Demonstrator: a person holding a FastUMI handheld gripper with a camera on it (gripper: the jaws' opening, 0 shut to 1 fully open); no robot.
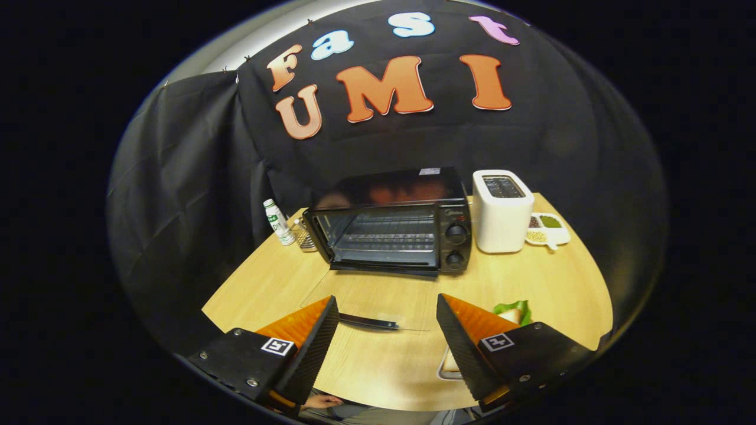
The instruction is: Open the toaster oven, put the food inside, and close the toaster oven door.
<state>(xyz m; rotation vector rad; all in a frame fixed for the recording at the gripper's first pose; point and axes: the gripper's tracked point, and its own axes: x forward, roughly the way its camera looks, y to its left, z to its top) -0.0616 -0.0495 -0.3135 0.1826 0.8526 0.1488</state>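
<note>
The black toaster oven (393, 221) stands at the back of the wooden table (266, 283) with its glass door (366, 298) folded down flat toward me. Inside, the wire rack (387, 236) is bare. The door's dark handle (369, 321) lies between my fingers, slightly nearer the left one. My gripper (385, 302) is open and holds nothing. The food (512, 311), a sandwich with green lettuce, sits on a plate (449, 369) mostly hidden behind my right finger (466, 330).
A white slot toaster (502, 209) stands right of the oven, with a divided dish of beans (549, 230) beside it. A small bottle (277, 221) and a wire holder (304, 236) stand left of the oven. A person's hand (322, 401) shows below the table edge.
</note>
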